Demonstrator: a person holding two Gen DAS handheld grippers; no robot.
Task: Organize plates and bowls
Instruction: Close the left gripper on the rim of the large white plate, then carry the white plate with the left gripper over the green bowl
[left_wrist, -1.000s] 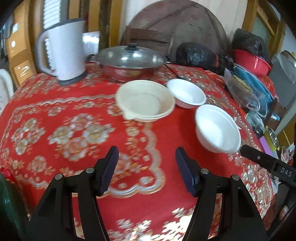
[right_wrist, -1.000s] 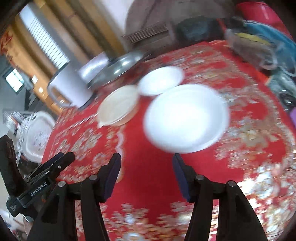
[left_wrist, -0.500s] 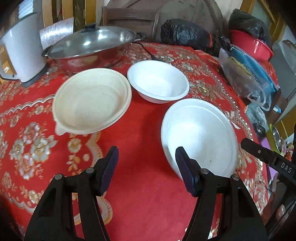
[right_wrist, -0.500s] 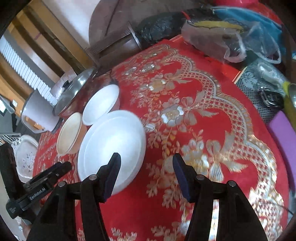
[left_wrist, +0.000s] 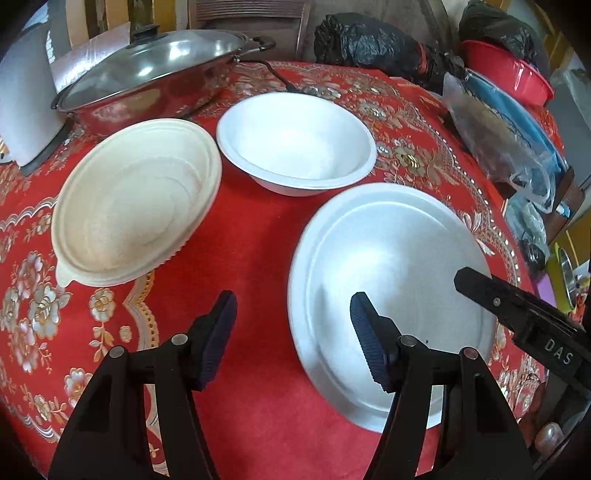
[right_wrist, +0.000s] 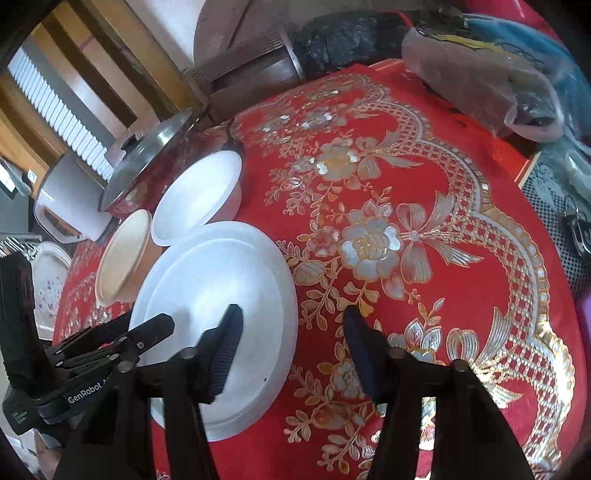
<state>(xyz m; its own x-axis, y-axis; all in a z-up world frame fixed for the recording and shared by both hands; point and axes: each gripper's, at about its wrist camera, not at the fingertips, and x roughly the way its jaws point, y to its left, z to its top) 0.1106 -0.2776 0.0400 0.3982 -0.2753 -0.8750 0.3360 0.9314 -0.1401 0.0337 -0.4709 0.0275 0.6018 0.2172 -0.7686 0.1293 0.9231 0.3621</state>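
Note:
A large white plate (left_wrist: 391, 258) lies on the red tablecloth (left_wrist: 258, 236), nearest to me. Behind it stand a white bowl (left_wrist: 295, 144) and a cream bowl (left_wrist: 136, 199), side by side. My left gripper (left_wrist: 293, 332) is open and straddles the plate's left rim, its right finger over the plate. My right gripper (right_wrist: 291, 343) straddles the right rim of the plate (right_wrist: 214, 295). Its jaws are closing, but the pads do not touch the rim. Each gripper shows in the other's view: the right gripper (left_wrist: 517, 314) and the left gripper (right_wrist: 110, 350).
A lidded steel wok (left_wrist: 155, 70) and a white kettle (left_wrist: 22, 99) stand behind the bowls. Black bags (left_wrist: 369, 44), a red basin (left_wrist: 506, 74) and a plastic bag (left_wrist: 498, 140) crowd the far right. The table's edge (left_wrist: 517, 258) curves close beyond the plate.
Both grippers have come forward and down to the white plate, one at each side of its rim. The right gripper's jaws have narrowed.

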